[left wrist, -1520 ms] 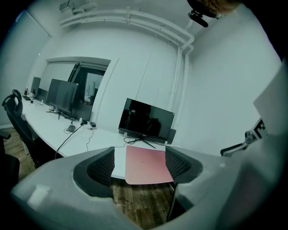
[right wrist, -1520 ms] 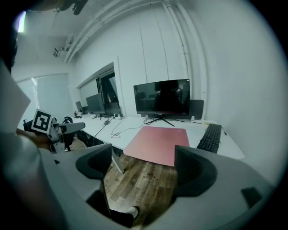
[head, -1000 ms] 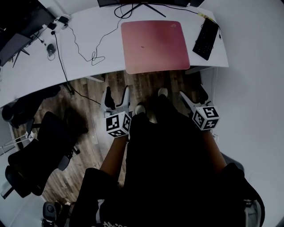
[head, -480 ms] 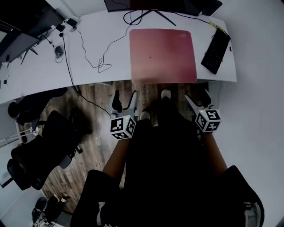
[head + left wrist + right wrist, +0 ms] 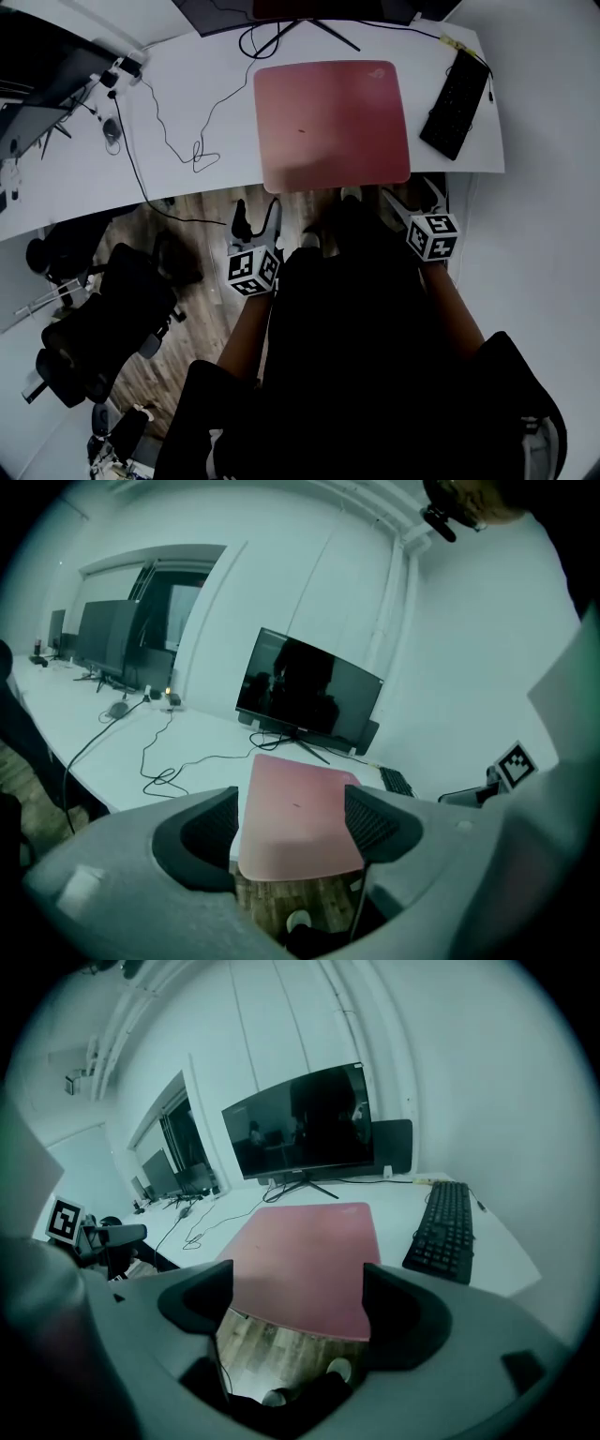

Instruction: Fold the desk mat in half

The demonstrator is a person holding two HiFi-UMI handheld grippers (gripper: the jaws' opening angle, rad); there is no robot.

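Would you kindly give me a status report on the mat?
Left gripper, right gripper open, empty, short of desk mat. Mat flat, unfolded. Keyboard alongside, not touching.

White counter [image 5: 66,178] curves across the top, with wood floor [image 5: 192,319] below it. A black keyboard [image 5: 455,101] sits at the right end, angled and close to the edge. A big monitor [image 5: 309,691] stands at the back on a splayed stand [image 5: 302,21], screen dark. A thin black cable [image 5: 200,150] snakes over the counter's left half and bunches into a messy loop, and another cable drops off the front edge to the floor. Further left there's what looks like a mouse [image 5: 112,127] and a power strip [image 5: 127,67]. A black office chair [image 5: 98,328] is on the floor at lower left. More screens [image 5: 108,639] stand at the counter's far left end.
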